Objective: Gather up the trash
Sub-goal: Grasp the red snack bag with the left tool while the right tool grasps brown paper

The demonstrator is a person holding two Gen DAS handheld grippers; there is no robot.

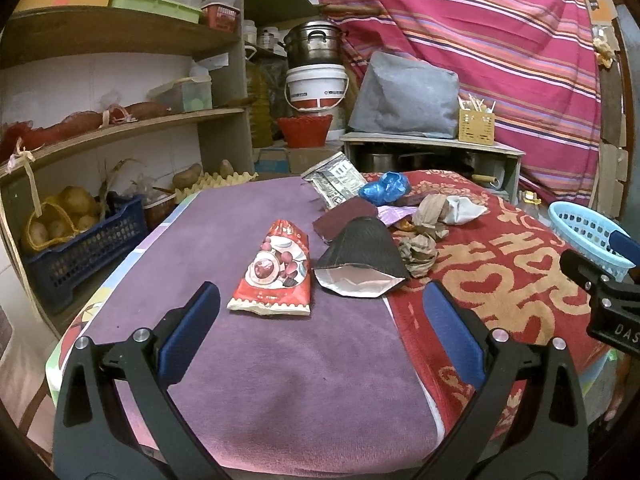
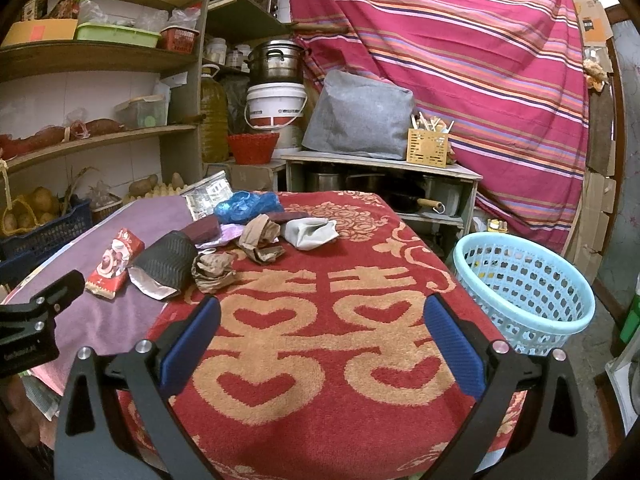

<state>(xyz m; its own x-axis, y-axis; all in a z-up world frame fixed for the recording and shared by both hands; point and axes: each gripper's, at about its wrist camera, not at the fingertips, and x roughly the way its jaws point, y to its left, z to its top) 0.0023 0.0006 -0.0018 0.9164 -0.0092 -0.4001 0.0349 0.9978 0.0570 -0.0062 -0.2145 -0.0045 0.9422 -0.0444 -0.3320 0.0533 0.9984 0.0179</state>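
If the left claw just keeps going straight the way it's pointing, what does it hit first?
Probably the red snack wrapper on the purple cloth, just left of the open left claw's centre line, with the black pouch close beside it. Depth is hard to judge here.

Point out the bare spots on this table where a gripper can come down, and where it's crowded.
Free: the purple cloth in front of the red snack packet, and the red towel between the crumpled brown paper and the blue basket. Crowded: the far middle, around the black pouch and blue bag.
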